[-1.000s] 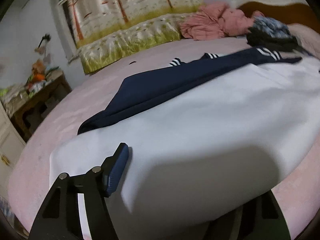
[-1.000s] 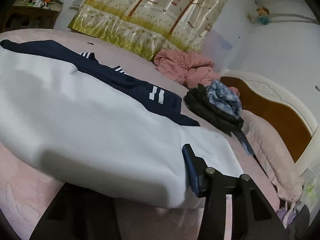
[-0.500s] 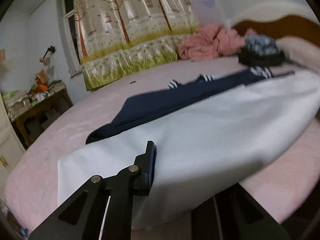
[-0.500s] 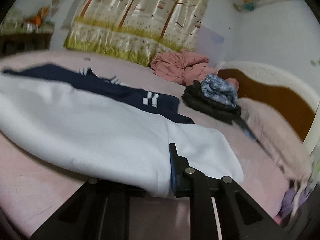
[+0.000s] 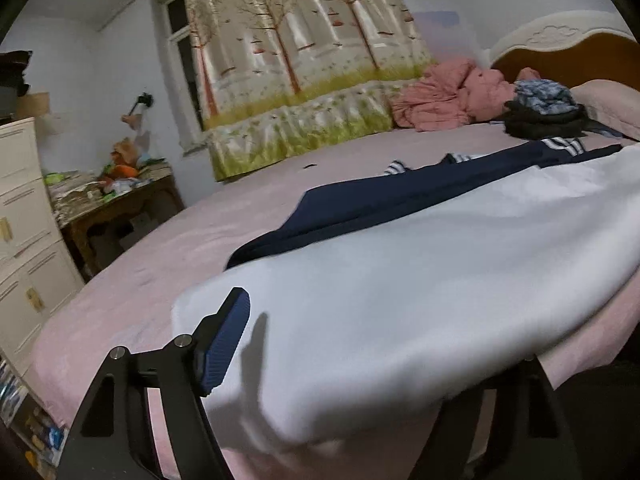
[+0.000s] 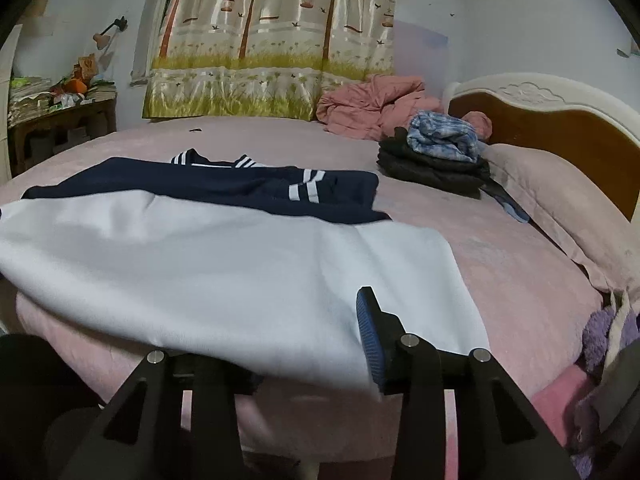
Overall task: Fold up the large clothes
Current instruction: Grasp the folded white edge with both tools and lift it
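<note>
A large white garment with a navy top and white stripes (image 5: 420, 280) lies spread on the pink bed (image 5: 160, 264), its white hem hanging over the near edge. My left gripper (image 5: 360, 368) straddles that hem. Its jaws are opening: the blue pad (image 5: 226, 344) stands clear of the cloth and the other finger is hidden under it. At the garment's (image 6: 200, 264) other hem corner is my right gripper (image 6: 288, 356), jaws opening too. Its blue pad (image 6: 368, 340) rests beside the fabric, and the other finger is tucked beneath it.
A crumpled pink quilt (image 6: 372, 108) and a stack of folded dark clothes (image 6: 436, 160) sit near the headboard (image 6: 560, 120), beside a pillow (image 6: 560, 208). A cluttered wooden side table (image 5: 112, 200) and white drawers (image 5: 20, 240) stand left of the bed.
Half a second ago both grippers' jaws were pinched on the white hem; now they stand wider apart. Both cameras have drawn back, and the garment lies flatter on the bed.
</note>
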